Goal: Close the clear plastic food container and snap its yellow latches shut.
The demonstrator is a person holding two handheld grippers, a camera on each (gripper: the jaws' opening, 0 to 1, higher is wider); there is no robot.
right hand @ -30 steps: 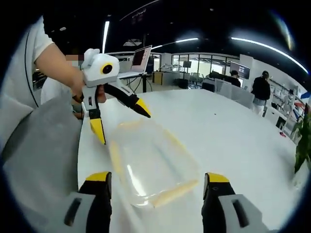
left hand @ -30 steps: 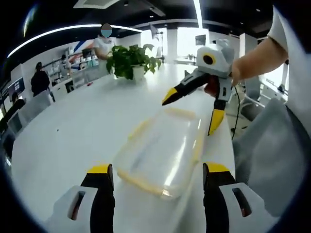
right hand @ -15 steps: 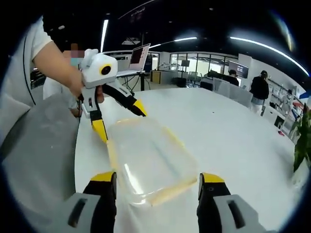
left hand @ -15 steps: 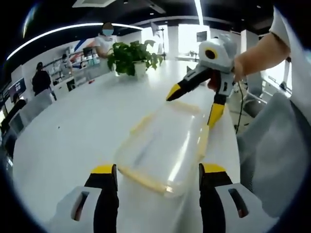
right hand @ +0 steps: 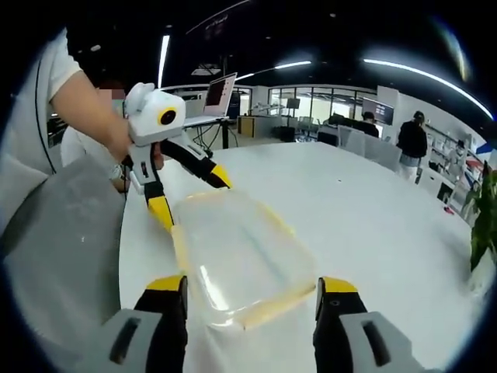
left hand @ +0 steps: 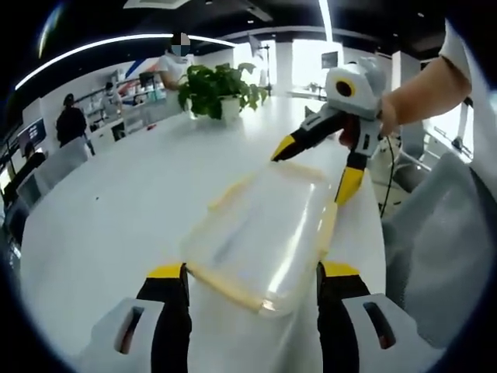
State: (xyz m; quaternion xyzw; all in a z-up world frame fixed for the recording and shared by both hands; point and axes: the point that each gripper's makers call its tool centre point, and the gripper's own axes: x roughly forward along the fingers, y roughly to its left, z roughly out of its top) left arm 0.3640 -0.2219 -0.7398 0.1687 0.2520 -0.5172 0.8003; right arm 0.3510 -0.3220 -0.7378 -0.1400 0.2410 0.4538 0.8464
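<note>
While grippers flank it, container (left hand: 260, 233) sits closed

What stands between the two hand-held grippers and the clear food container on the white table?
Nothing visible does. The left hand-held gripper has its open jaws at one short end of the food container, the right hand-held gripper open at the opposite end. The white table around it is bare; the potted plant stands far off.

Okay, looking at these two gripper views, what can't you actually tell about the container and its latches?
- Latches: both views show yellow strips along the container rim, too blurred to tell whether they are snapped.
- Lid seating: glare and clear plastic hide it.
- Contents: cannot tell through the glare.
- Table: near edge cut off by each view's own jaws.
</note>
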